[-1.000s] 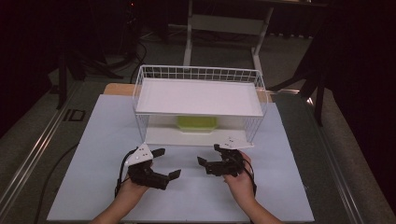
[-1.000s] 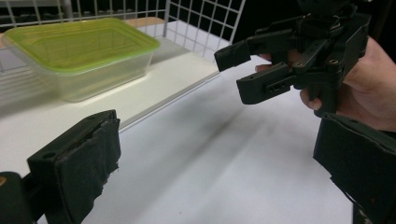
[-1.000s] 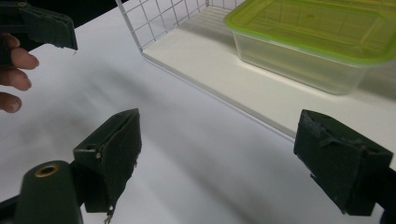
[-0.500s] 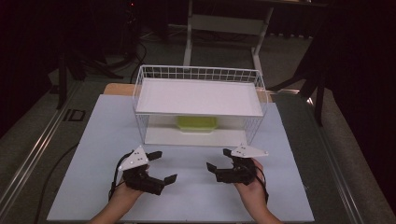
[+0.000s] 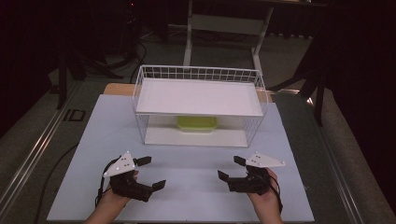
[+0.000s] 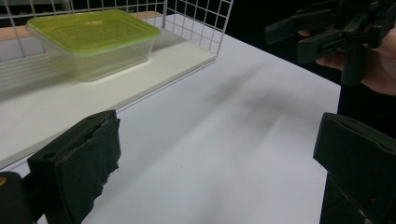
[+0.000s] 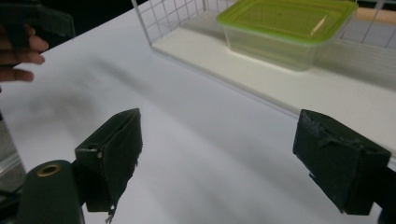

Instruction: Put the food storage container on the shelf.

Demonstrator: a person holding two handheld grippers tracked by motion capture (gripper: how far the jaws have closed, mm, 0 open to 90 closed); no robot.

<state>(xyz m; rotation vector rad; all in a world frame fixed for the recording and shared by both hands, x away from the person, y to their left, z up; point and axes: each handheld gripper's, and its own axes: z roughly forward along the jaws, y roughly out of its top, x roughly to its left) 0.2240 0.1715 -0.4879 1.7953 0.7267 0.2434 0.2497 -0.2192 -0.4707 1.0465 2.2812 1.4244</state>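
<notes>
Fingers of both our grippers stand wide apart with nothing between them: the left gripper (image 5: 144, 173) and the right gripper (image 5: 232, 171) hover low over the white mat (image 5: 196, 186), their open ends turned toward each other across a bare stretch of it. We judge this a ready stance, jaws spread so that either tool can close on something once we carry it forward.

Ahead of the fingers, well apart from both, sits the wire rack (image 5: 198, 74). Its upper shelf (image 5: 198, 98) is bare, and the green-lidded container (image 5: 197, 123) rests on the lower board (image 5: 194, 136), tucked toward the back and roughly midway between the two grippers. Placed so, it can be reached only through the rack's open front, under the upper shelf, which is probably why we hold the tools low.

From the high view the box is little more than a green strip in shadow. The left gripper view brings it out beyond and to the left of the near finger (image 6: 79, 161): a clear tub with its lid seated flat, and the other hand's tool off at upper right. The right gripper view shows the same container (image 7: 287, 30) beyond the far-side finger (image 7: 343, 158), with the mesh wall behind it.
</notes>
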